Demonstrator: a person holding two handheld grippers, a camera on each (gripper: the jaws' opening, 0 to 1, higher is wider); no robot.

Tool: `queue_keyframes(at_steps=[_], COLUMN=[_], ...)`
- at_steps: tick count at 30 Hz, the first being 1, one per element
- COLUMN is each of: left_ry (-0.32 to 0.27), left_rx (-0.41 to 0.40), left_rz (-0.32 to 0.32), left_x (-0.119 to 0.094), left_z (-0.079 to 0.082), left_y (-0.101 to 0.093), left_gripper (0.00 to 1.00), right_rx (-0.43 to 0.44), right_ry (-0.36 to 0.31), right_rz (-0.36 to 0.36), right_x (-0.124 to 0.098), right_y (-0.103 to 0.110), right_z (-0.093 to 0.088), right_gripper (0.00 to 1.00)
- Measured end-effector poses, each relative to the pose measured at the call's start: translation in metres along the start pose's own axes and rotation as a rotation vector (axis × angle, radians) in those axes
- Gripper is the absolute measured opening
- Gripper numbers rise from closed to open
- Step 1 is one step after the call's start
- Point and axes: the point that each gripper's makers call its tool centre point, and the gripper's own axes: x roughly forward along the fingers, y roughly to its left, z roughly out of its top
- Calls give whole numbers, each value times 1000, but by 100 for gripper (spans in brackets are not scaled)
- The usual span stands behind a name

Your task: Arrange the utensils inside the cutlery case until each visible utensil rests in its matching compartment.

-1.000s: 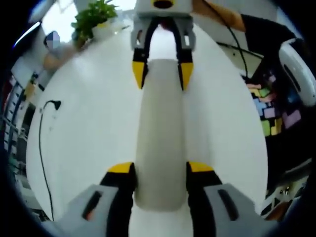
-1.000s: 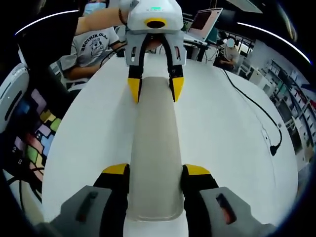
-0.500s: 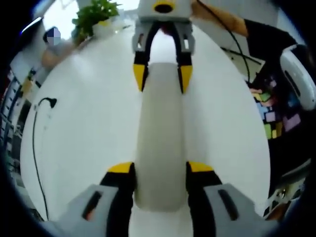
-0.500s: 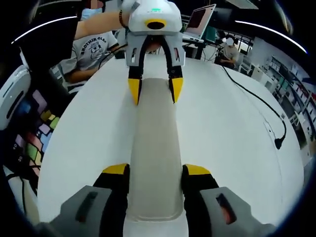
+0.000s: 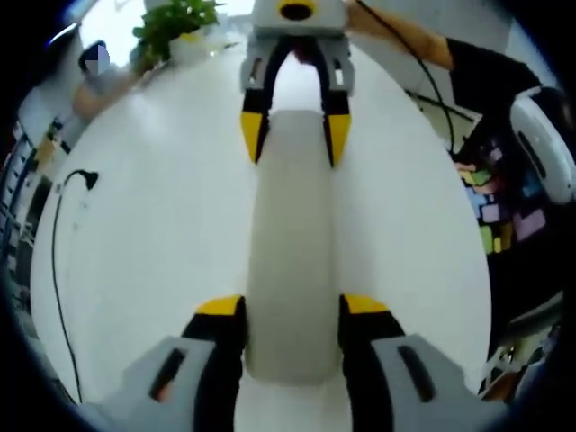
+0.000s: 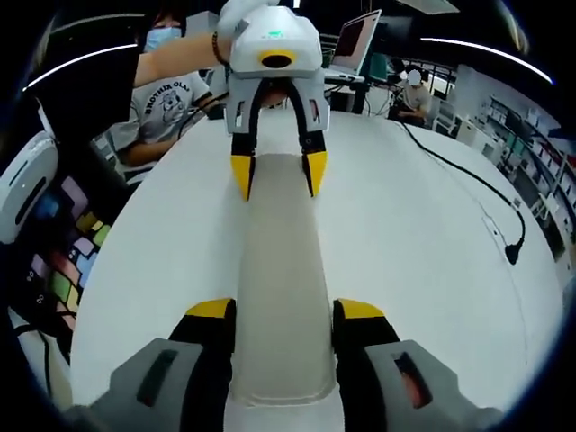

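The table [image 5: 153, 225] is white, round-edged and glossy. A black cable [image 5: 56, 243] with a plug lies on it near one edge. A potted green plant [image 5: 171, 22] stands at the far rim in the left gripper view. Seated people, a laptop [image 6: 355, 40] and shelving fill the room behind. The cutlery case [image 5: 292, 252] is a long, pale beige closed body lying on the table between both tools. Its long axis runs straight from one camera to the other. The left hand-held gripper [image 5: 292, 310] clamps one end of the case between its yellow-tipped jaws. The right hand-held gripper [image 6: 283, 310] clamps the opposite end likewise.
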Motion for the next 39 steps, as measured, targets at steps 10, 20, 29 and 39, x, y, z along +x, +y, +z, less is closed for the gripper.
queue_keyframes(at_steps=[10, 20, 29, 39], left_ry=[14, 6, 10, 12], left_rx=[11, 20, 17, 19], left_rz=[-2, -15, -22, -21], left_x=[2, 5, 6, 5], left_z=[0, -1, -2, -3], left_y=[0, -1, -1, -1], left_gripper=[44, 44, 45, 45], right_rx=[74, 159, 255, 208], right_ry=[-68, -342, -507, -544], right_rz=[-101, -421, -743, -1070], right_x=[-25, -97, -160, -205], right_y=[-9, -43, -47, -20], right_z=[-3, 27, 38, 30], right_gripper=[50, 52, 52, 54])
